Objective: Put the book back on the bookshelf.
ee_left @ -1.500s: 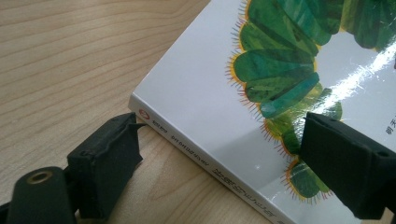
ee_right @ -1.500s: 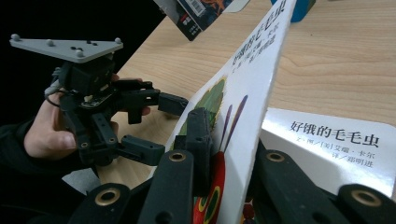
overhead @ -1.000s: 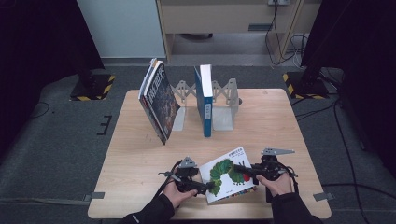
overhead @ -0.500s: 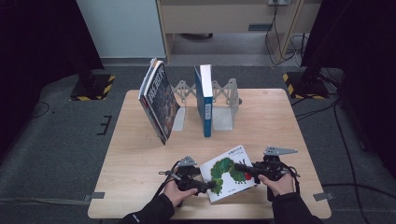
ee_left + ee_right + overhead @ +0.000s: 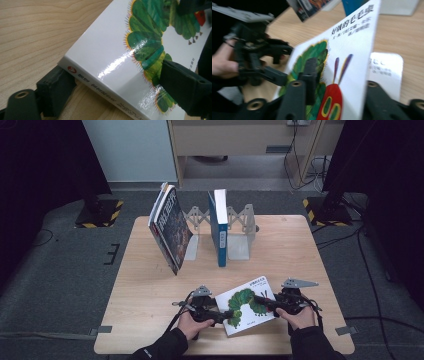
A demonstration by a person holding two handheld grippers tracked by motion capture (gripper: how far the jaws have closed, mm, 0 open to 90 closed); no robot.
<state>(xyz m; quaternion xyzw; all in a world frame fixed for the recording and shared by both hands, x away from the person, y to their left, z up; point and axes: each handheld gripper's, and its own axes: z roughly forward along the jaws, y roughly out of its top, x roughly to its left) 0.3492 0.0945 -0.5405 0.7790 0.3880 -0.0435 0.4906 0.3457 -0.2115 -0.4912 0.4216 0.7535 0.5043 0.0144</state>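
Note:
A white picture book (image 5: 247, 307) with a green caterpillar on its cover lies near the table's front edge. My left gripper (image 5: 226, 314) has it by the spine. In the left gripper view one jaw of that gripper (image 5: 116, 80) sits under the spine and the other presses on the cover (image 5: 112, 47); these jaws have just been closing. My right gripper (image 5: 260, 300) is at the book's right edge. In the right gripper view the lifted cover (image 5: 352, 45) stands between the jaws of my right gripper (image 5: 342, 77), which have just been opening and leave a gap. The left gripper (image 5: 262, 62) shows farther off there.
At the back of the wooden table (image 5: 150, 285) a dark book (image 5: 170, 227) leans to the left. Beside it a blue book (image 5: 219, 227) stands upright in a metal book rack (image 5: 240, 227). Black and yellow stand feet (image 5: 320, 207) rest on the floor beyond the table.

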